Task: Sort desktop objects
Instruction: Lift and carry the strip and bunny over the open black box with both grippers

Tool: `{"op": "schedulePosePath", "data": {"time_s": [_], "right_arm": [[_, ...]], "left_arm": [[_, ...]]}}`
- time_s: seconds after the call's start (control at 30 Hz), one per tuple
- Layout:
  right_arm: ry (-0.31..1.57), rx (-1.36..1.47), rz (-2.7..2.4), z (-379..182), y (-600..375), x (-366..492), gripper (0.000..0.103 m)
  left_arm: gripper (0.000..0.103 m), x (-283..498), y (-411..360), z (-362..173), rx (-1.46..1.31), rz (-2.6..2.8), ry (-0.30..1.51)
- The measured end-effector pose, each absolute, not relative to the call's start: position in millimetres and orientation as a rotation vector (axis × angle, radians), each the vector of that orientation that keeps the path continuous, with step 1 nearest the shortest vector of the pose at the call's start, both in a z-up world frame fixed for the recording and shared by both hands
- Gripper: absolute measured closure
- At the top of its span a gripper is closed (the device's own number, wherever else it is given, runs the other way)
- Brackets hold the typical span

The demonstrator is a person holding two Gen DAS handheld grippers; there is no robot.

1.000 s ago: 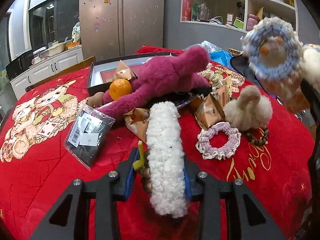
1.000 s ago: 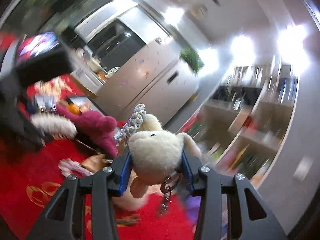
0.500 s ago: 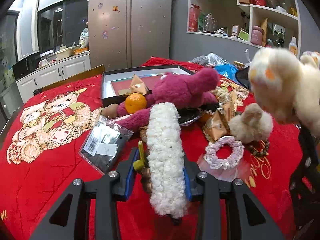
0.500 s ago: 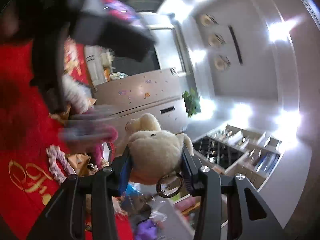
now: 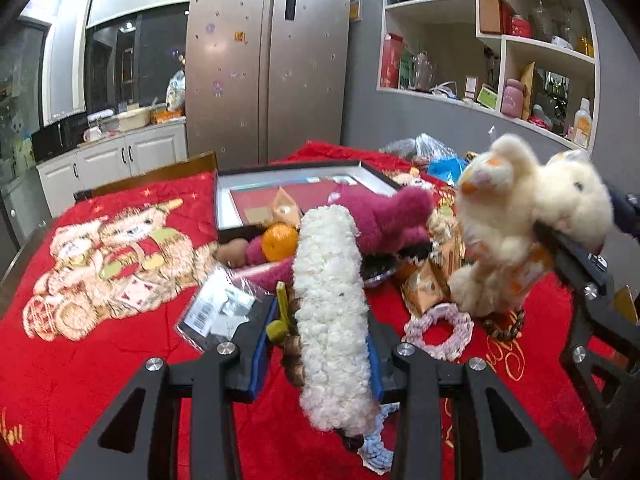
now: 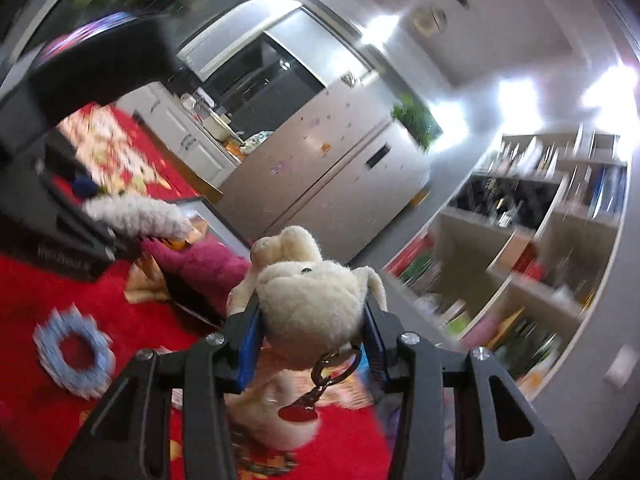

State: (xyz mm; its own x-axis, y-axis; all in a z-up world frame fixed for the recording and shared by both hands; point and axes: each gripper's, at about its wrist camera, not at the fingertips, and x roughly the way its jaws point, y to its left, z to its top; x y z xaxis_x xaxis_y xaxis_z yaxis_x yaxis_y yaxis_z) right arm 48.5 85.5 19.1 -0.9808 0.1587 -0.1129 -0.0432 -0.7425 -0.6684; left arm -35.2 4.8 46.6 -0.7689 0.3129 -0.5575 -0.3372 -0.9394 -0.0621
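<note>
- We see a tall steel double-door fridge (image 5: 267,64) against the back wall, small stickers dotting its doors and green leaves showing on top.
- Left of it we find white base cabinets (image 5: 116,160) under a worktop (image 5: 120,132) crowded with kitchenware, a dark window (image 5: 136,60) above.
- To the right, on a grey wall (image 5: 400,120), we note white open shelving (image 5: 520,52) with jars, boxes and a lattice wine rack.
- In the blurred right wrist view we make out bright ceiling lights (image 6: 516,96).
- A wooden chair back (image 5: 160,176) stands at the table's far edge.
</note>
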Motion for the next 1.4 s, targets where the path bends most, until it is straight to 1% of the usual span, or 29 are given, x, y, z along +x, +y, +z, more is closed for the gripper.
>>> {"op": "schedulePosePath", "data": {"time_s": [0.1, 0.37, 0.53, 0.7, 0.8, 1.07, 1.27, 1.4], "right_arm": [[-0.957, -0.298, 2.880, 35.6, 91.3, 44.6, 0.058], [-0.751, -0.340, 2.929, 89.7, 102.3, 39.1, 0.058], [-0.555, -0.397, 3.005, 126.5, 116.6, 32.4, 0.058], [-0.453, -0.432, 3.018, 155.5, 131.2, 18.2, 0.058], [-0.357, -0.469, 3.039, 171.4, 142.7, 3.9, 0.058], [-0.128, -0.582, 3.078, 194.9, 179.4, -56.1, 0.058], [-0.076, -0.687, 3.097, 191.9, 194.2, -114.2, 0.058], [-0.052, -0.763, 3.100, 173.6, 195.5, -159.0, 0.058]], "left_arm": [[0.064, -33.5, 5.3, 57.7, -0.796, 2.679, 0.056], [0.064, -27.1, 8.3, 88.9, -0.714, 2.707, 0.048], [0.064, -30.4, 10.6, 109.5, -0.698, 2.707, 0.037], [0.064, -38.6, 17.2, 127.5, -0.690, 2.699, 0.028], [0.064, -45.3, 21.5, 135.2, -0.685, 2.696, 0.030], [0.064, -93.4, 34.3, 150.5, -0.760, 2.659, -0.039], [0.064, -138.9, 52.0, 158.5, -0.740, 2.672, -0.003], [0.064, -180.2, 61.4, 151.6, -0.785, 2.687, 0.016]]}}
